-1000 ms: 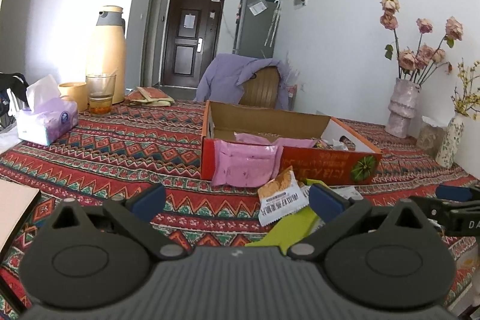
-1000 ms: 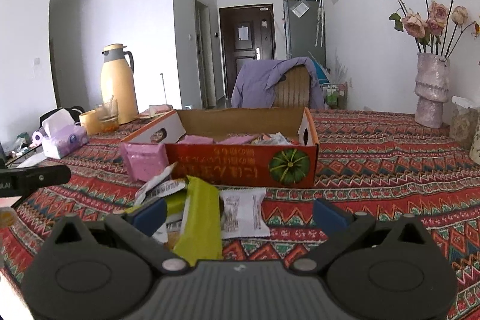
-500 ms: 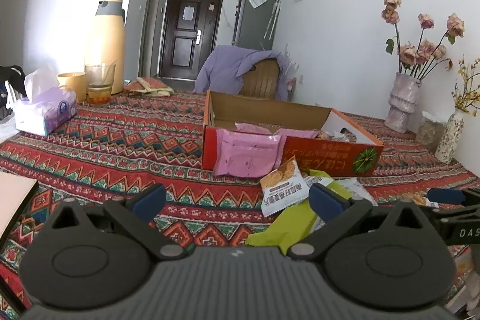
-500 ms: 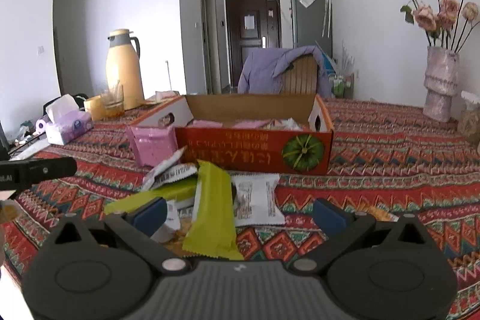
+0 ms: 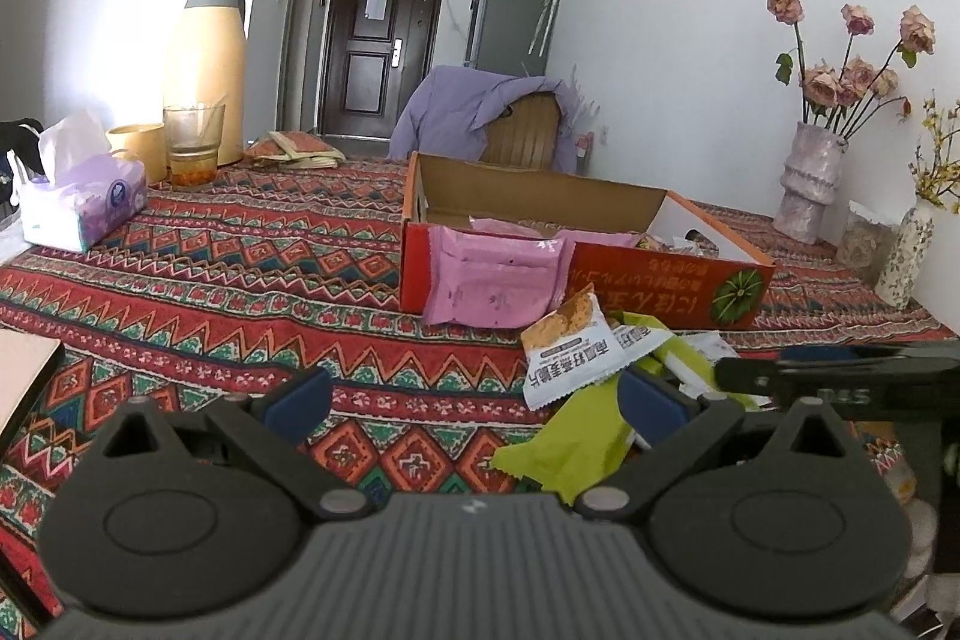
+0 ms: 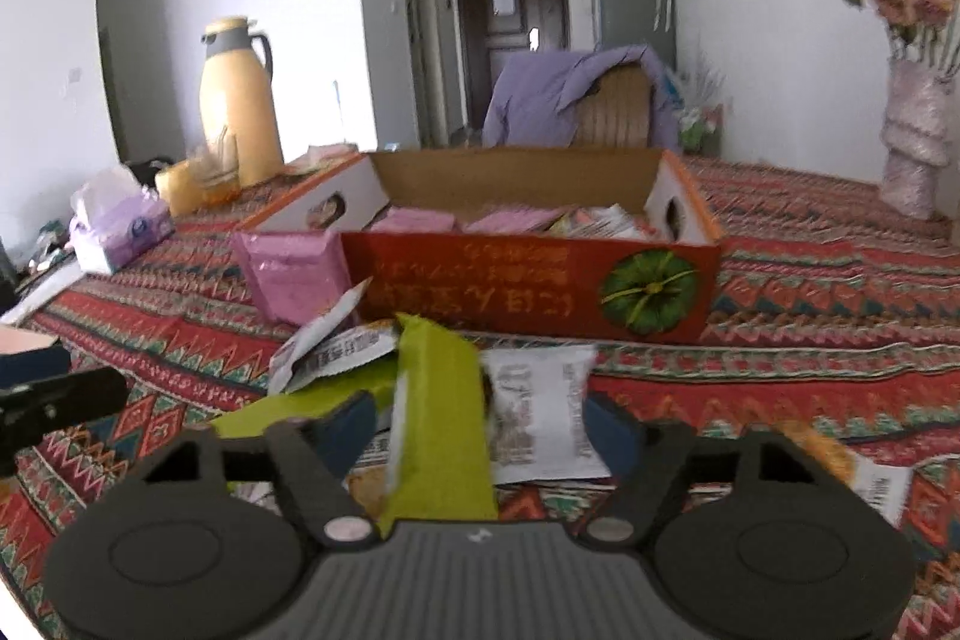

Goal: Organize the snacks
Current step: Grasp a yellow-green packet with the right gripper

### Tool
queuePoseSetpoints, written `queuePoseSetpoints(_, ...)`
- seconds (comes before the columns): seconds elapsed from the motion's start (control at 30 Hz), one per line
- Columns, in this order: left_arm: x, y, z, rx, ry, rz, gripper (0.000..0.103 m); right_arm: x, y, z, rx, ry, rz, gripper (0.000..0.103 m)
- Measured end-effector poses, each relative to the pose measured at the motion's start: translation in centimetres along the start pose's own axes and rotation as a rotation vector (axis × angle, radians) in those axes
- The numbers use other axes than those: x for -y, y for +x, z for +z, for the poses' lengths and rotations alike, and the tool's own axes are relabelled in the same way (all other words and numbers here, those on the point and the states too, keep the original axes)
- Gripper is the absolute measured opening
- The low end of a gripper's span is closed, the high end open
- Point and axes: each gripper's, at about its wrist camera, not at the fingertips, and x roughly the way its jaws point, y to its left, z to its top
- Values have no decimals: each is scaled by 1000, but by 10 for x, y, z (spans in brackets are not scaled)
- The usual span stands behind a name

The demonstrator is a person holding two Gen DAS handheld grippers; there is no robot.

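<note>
Your right claw (image 6: pixel 480 424) has just been closing, jaws around the green packet (image 6: pixel 441 436), not visibly pinching; red box (image 6: pixel 540 289) behind on table (image 6: pixel 840 316).

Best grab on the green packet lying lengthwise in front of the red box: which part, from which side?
Take the green packet across its narrow width, mid-length, coming in low from the near side. It is long, flat and points toward the red box, so its long edges face the pads. The right gripper already straddles it, jaws just closing, not yet pressing.
</note>
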Motion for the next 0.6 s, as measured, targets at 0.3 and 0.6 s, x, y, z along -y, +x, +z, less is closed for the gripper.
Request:
queuePoseSetpoints(0.3, 0, 3, -1, -15, 1, -4, 103, -5, 37, -4, -104, 22, 46, 40)
queuePoseSetpoints(0.6, 3, 12, -2, -48, 12, -5, 103, -2, -1, -11, 44, 13, -3, 38)
